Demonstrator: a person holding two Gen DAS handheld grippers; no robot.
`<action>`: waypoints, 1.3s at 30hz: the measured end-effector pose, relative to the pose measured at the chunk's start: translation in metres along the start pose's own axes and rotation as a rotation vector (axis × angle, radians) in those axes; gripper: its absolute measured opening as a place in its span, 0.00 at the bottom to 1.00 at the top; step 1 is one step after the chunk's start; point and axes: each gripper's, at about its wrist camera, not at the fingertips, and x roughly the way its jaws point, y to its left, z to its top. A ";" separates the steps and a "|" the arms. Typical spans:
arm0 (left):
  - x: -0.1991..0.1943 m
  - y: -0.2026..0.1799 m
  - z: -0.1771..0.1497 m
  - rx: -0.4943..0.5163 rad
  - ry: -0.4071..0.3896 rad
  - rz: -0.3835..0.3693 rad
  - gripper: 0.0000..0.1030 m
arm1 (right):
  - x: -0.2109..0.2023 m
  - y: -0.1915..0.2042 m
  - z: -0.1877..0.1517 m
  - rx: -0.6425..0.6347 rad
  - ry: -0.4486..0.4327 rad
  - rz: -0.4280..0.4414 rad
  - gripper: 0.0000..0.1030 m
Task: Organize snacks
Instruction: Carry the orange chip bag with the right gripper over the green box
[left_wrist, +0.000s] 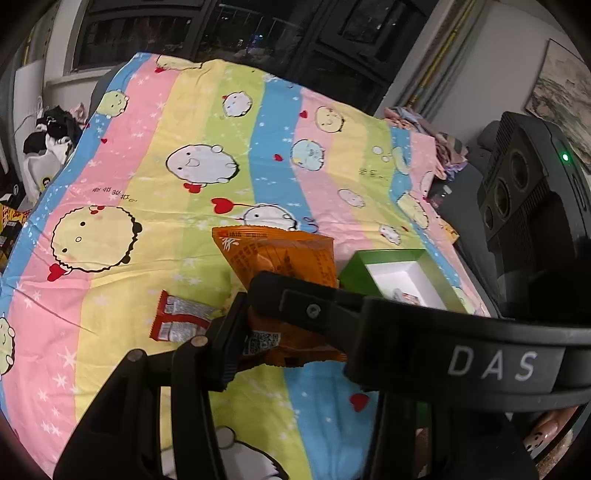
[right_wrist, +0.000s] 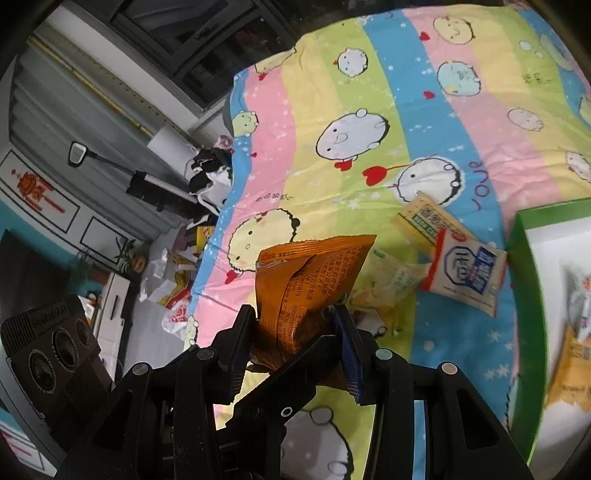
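Note:
My left gripper (left_wrist: 255, 321) is shut on an orange snack packet (left_wrist: 280, 258), lifted above the striped cartoon bedspread (left_wrist: 147, 206). A black bar marked DAS (left_wrist: 491, 365) crosses over the gripper's right side and hides that finger. In the right wrist view my right gripper (right_wrist: 295, 328) is shut on a crumpled orange packet (right_wrist: 310, 273), also held off the bed. I cannot tell whether both views show one packet. A green box with a white inside (left_wrist: 354, 269) (right_wrist: 517, 258) lies to the right with packets in it.
A red and silver packet (left_wrist: 181, 321) lies on the bedspread. A white-blue packet (right_wrist: 465, 273), a yellow one (right_wrist: 421, 218) and a pale green one (right_wrist: 388, 284) lie beside the box. Bags and clutter (right_wrist: 173, 291) fill the floor past the bed's left edge.

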 end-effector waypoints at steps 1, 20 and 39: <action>-0.003 -0.004 -0.001 0.004 -0.004 -0.003 0.45 | -0.006 0.001 -0.003 0.002 -0.008 -0.003 0.44; -0.021 -0.076 -0.023 0.136 -0.023 -0.074 0.45 | -0.082 -0.025 -0.040 0.042 -0.144 -0.034 0.45; 0.018 -0.147 -0.034 0.246 0.046 -0.199 0.45 | -0.134 -0.089 -0.059 0.157 -0.245 -0.132 0.45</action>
